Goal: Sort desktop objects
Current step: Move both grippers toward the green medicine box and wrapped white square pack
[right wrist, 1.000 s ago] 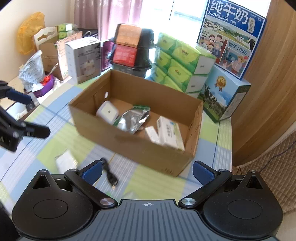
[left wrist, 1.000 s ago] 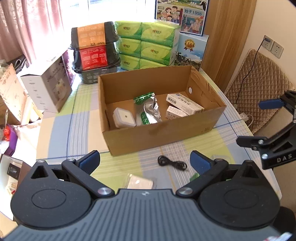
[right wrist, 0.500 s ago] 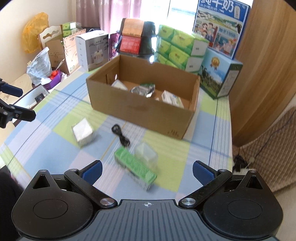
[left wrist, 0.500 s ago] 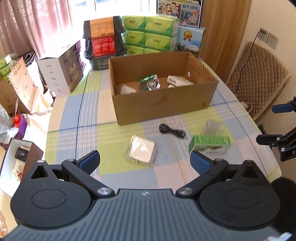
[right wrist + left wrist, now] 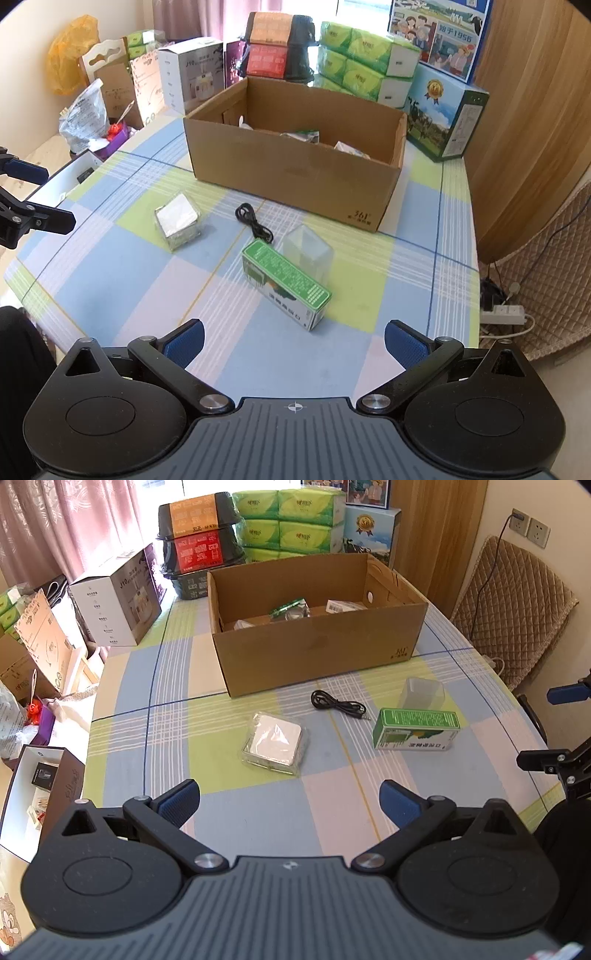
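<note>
Our left gripper (image 5: 288, 797) and right gripper (image 5: 293, 338) both jaws apart, empty, near side of cardboard box (image 5: 317, 653), before it black cable (image 5: 338, 705), wrapped white packet (image 5: 275, 744), green carton (image 5: 415, 729), clear container (image 5: 421, 694)

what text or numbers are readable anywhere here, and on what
"361": front corner of the cardboard box
"J10": white appliance box
"1956": blue milk poster box, after a Chinese character
Green carton: Chinese print, too small to read
Red and orange labels on the black tubs: blurred
</note>
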